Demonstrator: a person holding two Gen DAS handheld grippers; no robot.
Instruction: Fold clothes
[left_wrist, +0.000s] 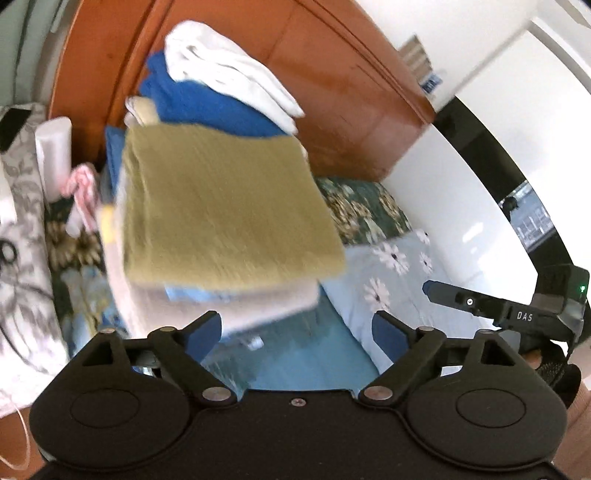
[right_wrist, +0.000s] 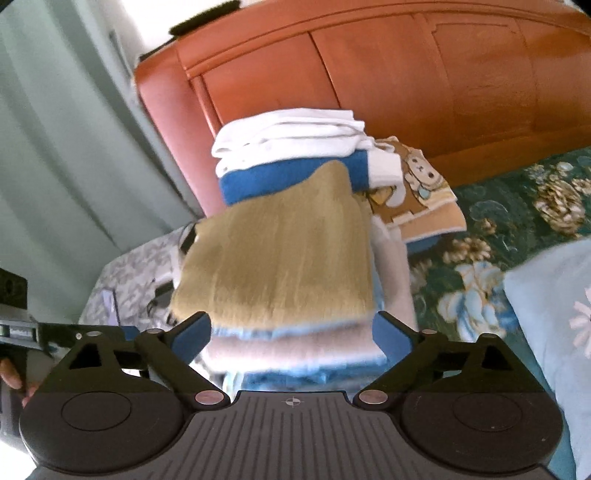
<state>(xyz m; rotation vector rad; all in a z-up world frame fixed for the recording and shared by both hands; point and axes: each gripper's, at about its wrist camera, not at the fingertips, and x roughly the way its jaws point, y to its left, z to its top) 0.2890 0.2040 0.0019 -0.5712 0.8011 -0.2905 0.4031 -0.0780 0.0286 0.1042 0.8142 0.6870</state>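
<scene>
A folded tan garment (left_wrist: 221, 206) tops a pile of pale pink and light blue folded pieces (left_wrist: 258, 306) on the bed. Behind it stands a second pile with a blue garment (left_wrist: 207, 103) under a white one (left_wrist: 229, 70). My left gripper (left_wrist: 297, 332) is open, just in front of the pile's near right corner, with nothing between its fingers. My right gripper (right_wrist: 291, 332) is open too, and the front edge of the pink and blue layers (right_wrist: 295, 350) lies between its fingers, under the tan garment (right_wrist: 280, 258). Both views are motion-blurred.
An orange wooden headboard (right_wrist: 406, 81) runs behind the piles. The bed has a dark floral cover (right_wrist: 517, 206), and a light blue daisy pillow (left_wrist: 391, 273) lies to the right. A bear-print cloth (right_wrist: 417, 192) sits beside the back pile, with a grey patterned pillow (left_wrist: 22, 229) on the left.
</scene>
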